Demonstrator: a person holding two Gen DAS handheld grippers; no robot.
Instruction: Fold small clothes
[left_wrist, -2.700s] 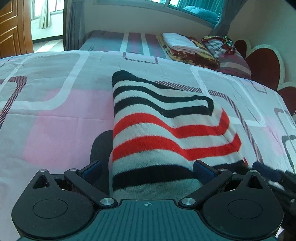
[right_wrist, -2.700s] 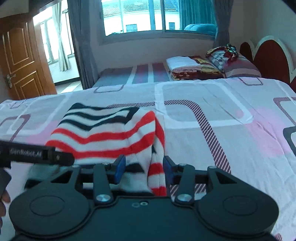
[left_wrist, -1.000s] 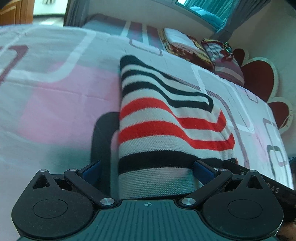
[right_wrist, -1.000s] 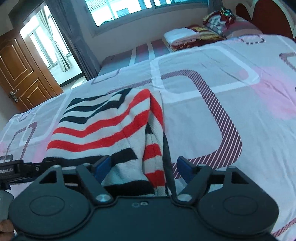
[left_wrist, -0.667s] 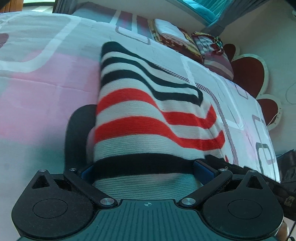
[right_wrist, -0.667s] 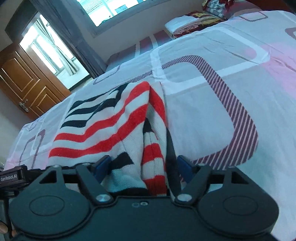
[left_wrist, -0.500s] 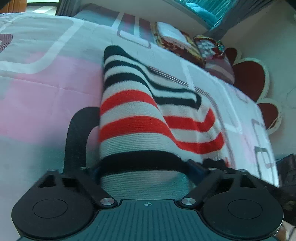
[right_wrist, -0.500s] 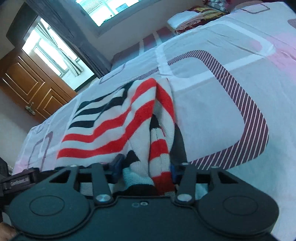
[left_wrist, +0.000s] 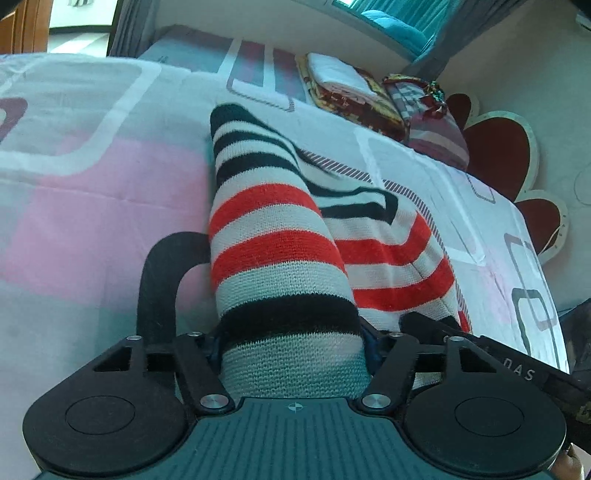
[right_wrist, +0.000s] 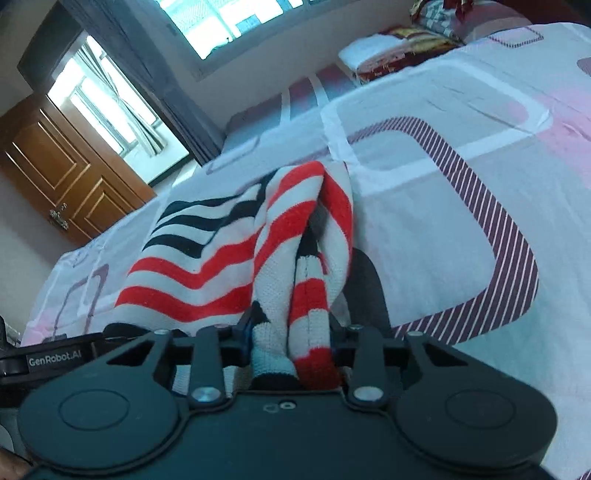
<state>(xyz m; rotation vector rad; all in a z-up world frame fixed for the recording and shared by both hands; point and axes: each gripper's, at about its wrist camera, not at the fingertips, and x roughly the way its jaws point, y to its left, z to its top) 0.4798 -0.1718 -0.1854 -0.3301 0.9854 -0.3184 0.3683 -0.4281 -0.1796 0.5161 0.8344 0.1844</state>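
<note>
A small knitted sweater (left_wrist: 273, 236) with black, red and white stripes lies on the bed, its near hem bunched up. My left gripper (left_wrist: 291, 343) is shut on the hem's left corner, lifted off the sheet. In the right wrist view my right gripper (right_wrist: 290, 336) is shut on the sweater's (right_wrist: 207, 266) right hem corner, the fabric gathered between its fingers. The far part of the sweater rests on the bed.
The bed sheet (left_wrist: 92, 206) is pink, white and grey, and also shows in the right wrist view (right_wrist: 461, 206). Folded blankets and pillows (left_wrist: 373, 99) sit at the bed's far end. A red headboard (left_wrist: 502, 155) stands at right. A wooden door (right_wrist: 55, 170) is at left.
Both grippers went from open around the hem to shut on it. The near hem has bunched and risen off the sheet.
</note>
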